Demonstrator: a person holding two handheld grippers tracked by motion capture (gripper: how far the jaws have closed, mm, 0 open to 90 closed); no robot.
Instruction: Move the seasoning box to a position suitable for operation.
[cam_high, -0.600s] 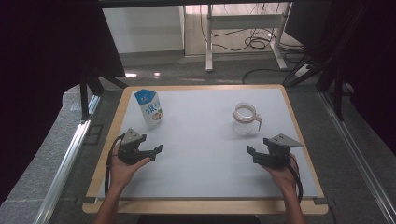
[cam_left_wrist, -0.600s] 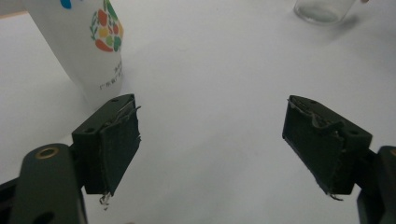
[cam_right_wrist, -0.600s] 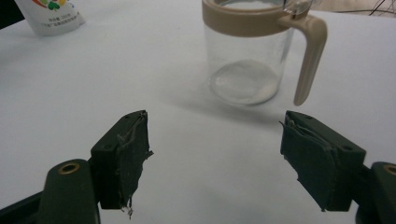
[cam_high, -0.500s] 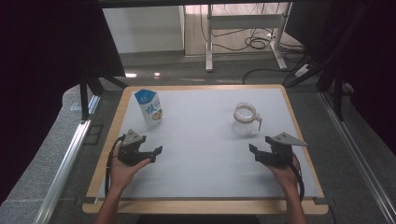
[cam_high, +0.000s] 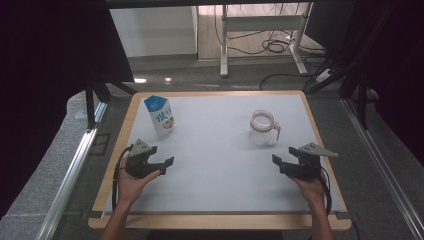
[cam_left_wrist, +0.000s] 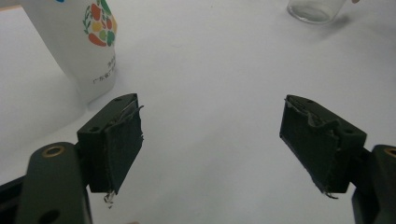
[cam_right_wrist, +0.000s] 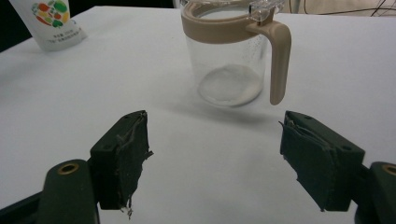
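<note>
Both hands have drawn slightly back toward the near edge, the left gripper (cam_high: 159, 165) and right gripper (cam_high: 283, 164) spread wide and empty — the milk carton (cam_high: 159, 116) and glass pitcher (cam_high: 263, 127) stand untouched ahead, so no grasp has begun.

milk carton (cam_high: 160, 116), glass jug (cam_high: 263, 127) — well apart

Open mat (cam_high: 215, 165) lies between both tongs; carton (cam_high: 160, 116) and jug (cam_high: 263, 127) stand farther back, seemingly well apart.
</note>
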